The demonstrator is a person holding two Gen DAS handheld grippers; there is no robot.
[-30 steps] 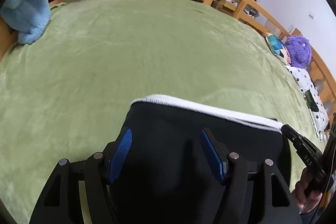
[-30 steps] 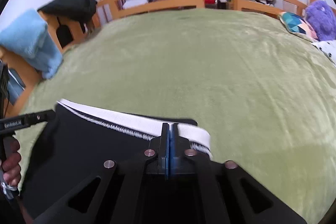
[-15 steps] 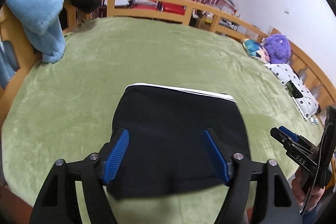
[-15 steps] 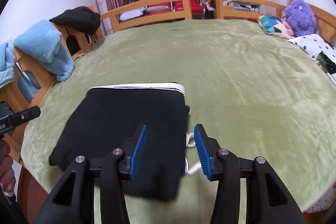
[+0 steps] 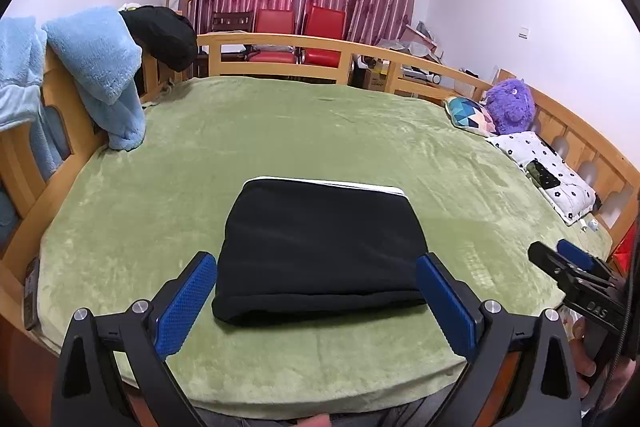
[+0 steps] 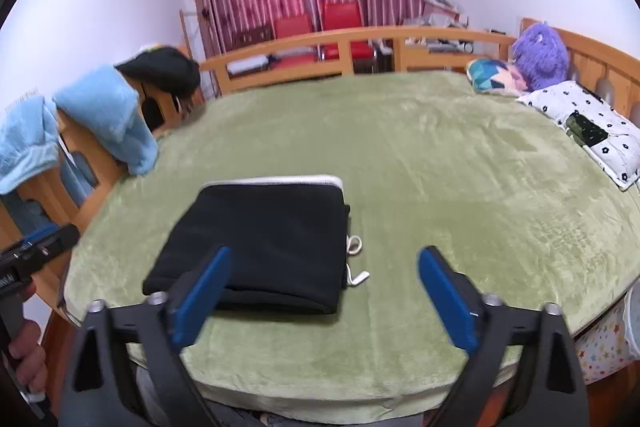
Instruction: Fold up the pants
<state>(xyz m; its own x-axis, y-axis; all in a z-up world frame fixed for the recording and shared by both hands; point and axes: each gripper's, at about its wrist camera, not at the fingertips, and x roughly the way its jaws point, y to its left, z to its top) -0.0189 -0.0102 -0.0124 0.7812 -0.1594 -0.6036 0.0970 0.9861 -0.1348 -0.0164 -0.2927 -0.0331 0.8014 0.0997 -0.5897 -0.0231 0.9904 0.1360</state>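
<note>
The black pants (image 5: 320,243) (image 6: 264,239) lie folded into a flat rectangle near the front edge of the green bed cover (image 5: 320,123) (image 6: 440,155), white waistband at the far side. A white drawstring (image 6: 356,267) trails from their right edge. My left gripper (image 5: 318,277) hangs above and behind them, its jaws opening wide, nothing between the blue pads. My right gripper (image 6: 324,273) is likewise raised and its jaws are opening, holding nothing; it shows at the right edge of the left wrist view (image 5: 560,259).
A wooden bed frame (image 5: 280,45) rings the bed. Blue blankets (image 5: 100,75) and a black garment (image 5: 164,35) hang over its left rail. A purple plush toy (image 5: 510,105), a patterned cushion (image 5: 468,115) and a spotted pillow (image 5: 548,171) lie at the right. Red chairs (image 5: 298,37) stand by the curtains.
Both grippers pulled back and up from the pants. The right gripper, earlier shut on the white waistband, let go and opened wide. The left gripper's jaws also widened.
</note>
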